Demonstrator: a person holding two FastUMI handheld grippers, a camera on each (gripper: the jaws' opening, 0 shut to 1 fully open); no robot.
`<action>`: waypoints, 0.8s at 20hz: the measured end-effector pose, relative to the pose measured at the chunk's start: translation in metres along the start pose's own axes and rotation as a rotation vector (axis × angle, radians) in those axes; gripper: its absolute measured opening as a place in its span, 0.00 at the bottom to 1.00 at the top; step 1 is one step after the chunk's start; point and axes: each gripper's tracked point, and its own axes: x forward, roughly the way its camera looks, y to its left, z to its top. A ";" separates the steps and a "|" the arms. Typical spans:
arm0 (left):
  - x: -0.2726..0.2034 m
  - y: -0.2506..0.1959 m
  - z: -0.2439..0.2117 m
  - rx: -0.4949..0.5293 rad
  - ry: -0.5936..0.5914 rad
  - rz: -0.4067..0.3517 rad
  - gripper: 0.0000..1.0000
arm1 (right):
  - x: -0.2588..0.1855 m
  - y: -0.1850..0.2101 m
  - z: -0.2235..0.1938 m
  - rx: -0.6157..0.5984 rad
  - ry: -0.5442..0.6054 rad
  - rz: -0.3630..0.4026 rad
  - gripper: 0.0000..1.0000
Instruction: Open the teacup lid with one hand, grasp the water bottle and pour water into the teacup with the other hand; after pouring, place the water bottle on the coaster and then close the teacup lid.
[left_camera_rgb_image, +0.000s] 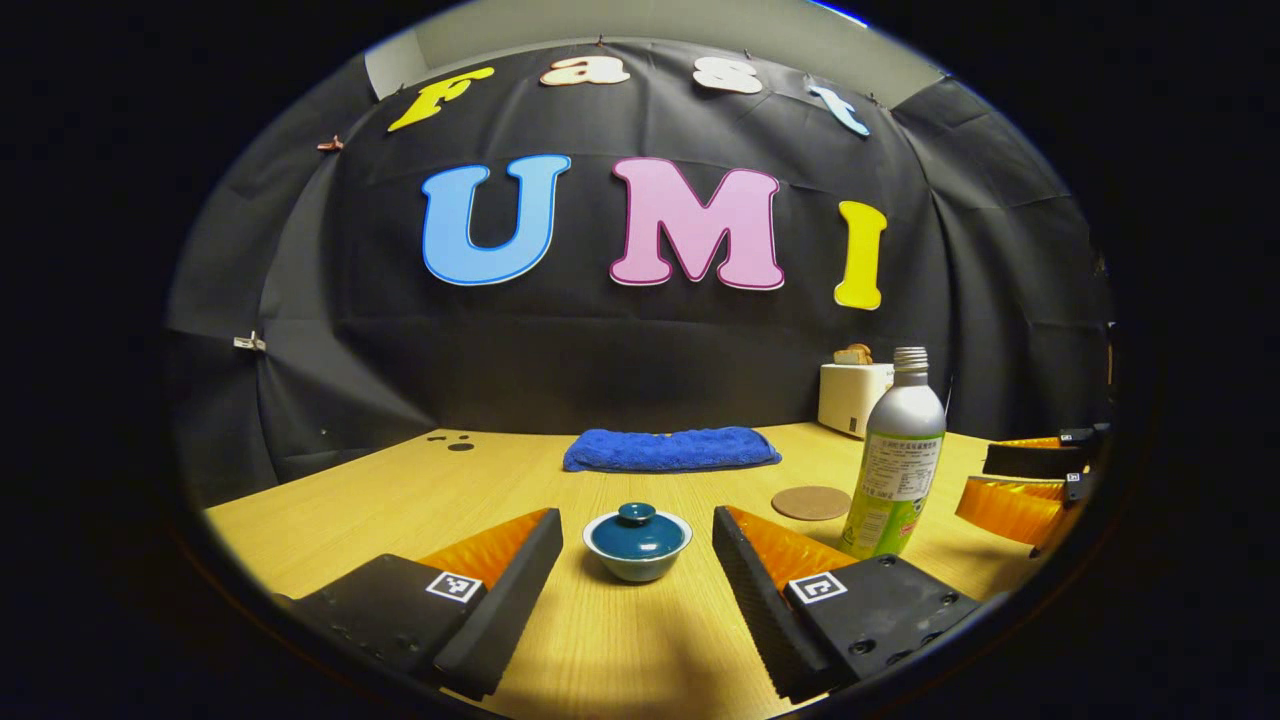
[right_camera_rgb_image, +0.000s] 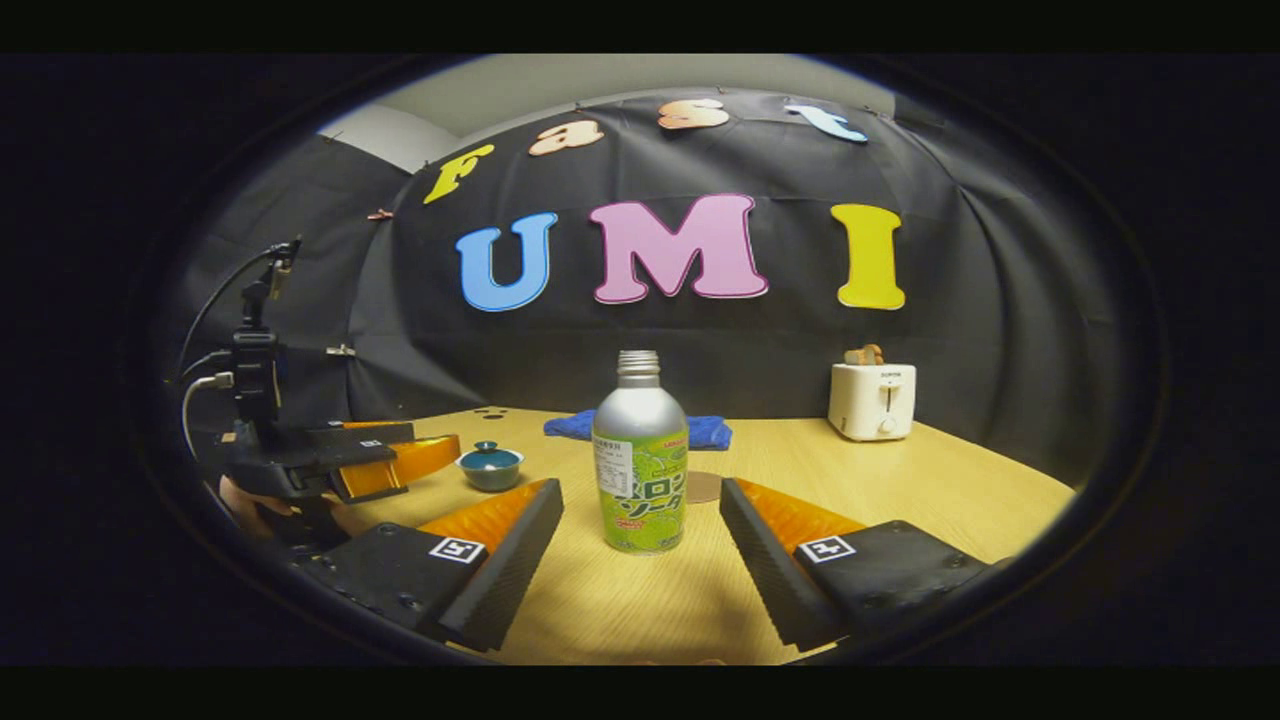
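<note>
Both claws apart | left claw (left_camera_rgb_image: 637, 575) faces lidded teacup (left_camera_rgb_image: 637, 542) | right claw (right_camera_rgb_image: 640, 560) faces bottle (right_camera_rgb_image: 640, 460)

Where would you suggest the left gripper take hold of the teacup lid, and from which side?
Grip the small round knob atop the teacup lid, coming from above with the open left gripper straddling it. The lid is a low dome sitting inside the cup's rim, so the knob is likely the only raised part to pinch.

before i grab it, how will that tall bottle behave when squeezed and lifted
The water bottle looks like smooth metal, so it is probably stiff but somewhat slippery under the pads. Tall on a narrow base, it may tip if nudged high. Its neck seems uncapped, so tilting could spill.
</note>
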 end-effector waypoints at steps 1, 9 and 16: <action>0.006 0.002 -0.004 0.002 0.019 -0.003 0.95 | 0.001 0.001 0.000 0.007 0.003 0.008 0.98; 0.045 0.014 0.001 0.073 0.085 -0.025 0.94 | 0.022 -0.004 0.017 0.039 -0.001 0.035 0.98; 0.082 -0.003 -0.021 0.125 0.174 -0.094 0.77 | 0.037 0.002 0.015 0.007 0.011 0.069 0.98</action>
